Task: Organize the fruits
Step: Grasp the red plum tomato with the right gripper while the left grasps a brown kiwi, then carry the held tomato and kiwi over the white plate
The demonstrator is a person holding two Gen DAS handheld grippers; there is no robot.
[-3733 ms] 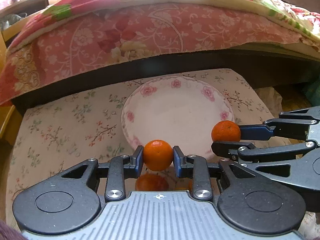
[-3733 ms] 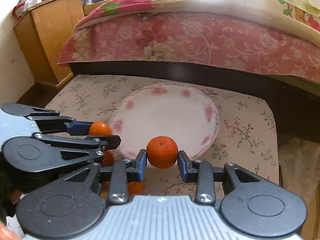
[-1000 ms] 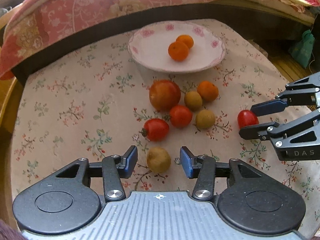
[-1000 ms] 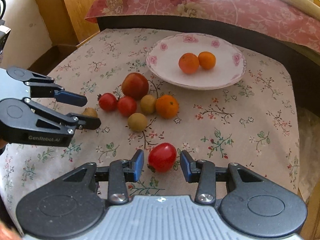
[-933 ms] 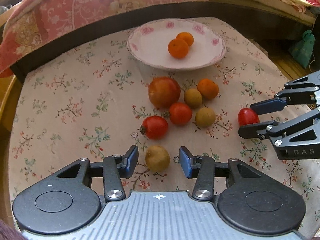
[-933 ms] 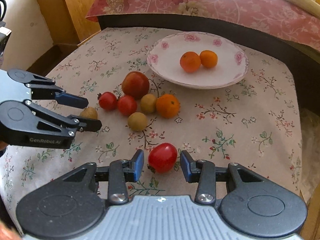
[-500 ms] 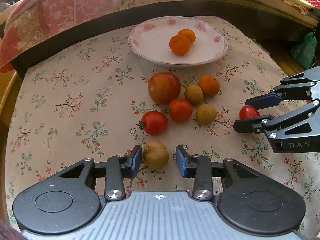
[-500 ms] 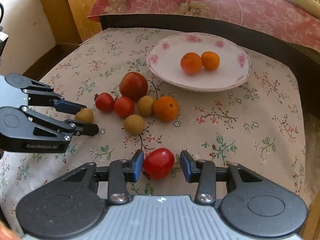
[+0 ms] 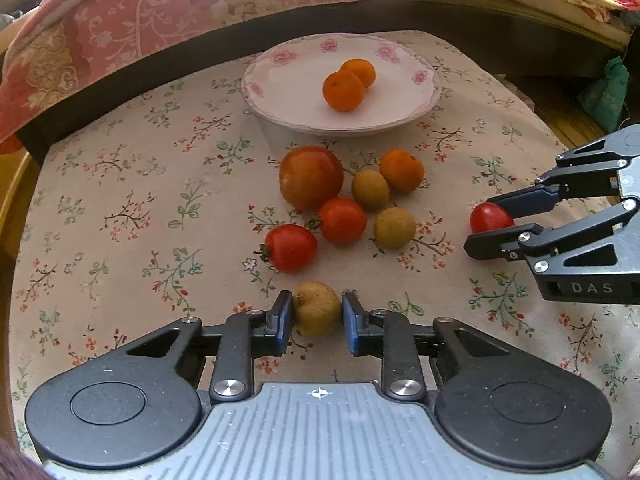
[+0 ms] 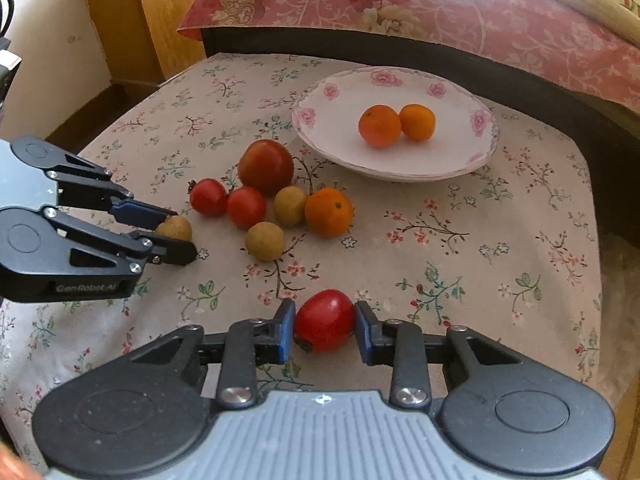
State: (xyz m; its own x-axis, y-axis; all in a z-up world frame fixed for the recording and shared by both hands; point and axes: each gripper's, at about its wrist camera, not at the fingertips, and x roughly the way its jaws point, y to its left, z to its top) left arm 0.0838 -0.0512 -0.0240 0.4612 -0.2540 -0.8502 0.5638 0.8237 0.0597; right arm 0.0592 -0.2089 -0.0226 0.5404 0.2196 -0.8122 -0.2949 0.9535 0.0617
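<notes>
My left gripper (image 9: 316, 312) is shut on a small brown fruit (image 9: 317, 307) on the tablecloth; it also shows in the right wrist view (image 10: 174, 229). My right gripper (image 10: 323, 322) is shut on a red tomato (image 10: 325, 319), also seen in the left wrist view (image 9: 490, 217). A white floral plate (image 9: 288, 80) at the back holds two oranges (image 9: 344, 90). Between plate and grippers lie a large red tomato (image 9: 311, 176), two small tomatoes (image 9: 290, 247), two brown fruits (image 9: 394, 227) and an orange (image 9: 401, 169).
A bed with a pink floral quilt (image 9: 160, 8) runs along the far edge of the table. A wooden cabinet (image 10: 160, 20) stands at the back left. The flowered tablecloth (image 10: 480, 248) covers the table; its right edge drops off near a green bag (image 9: 606, 92).
Both grippers closed their jaws: the left onto the brown fruit, the right onto the red tomato. Both moved slightly forward. Earlier they set two oranges on the plate.
</notes>
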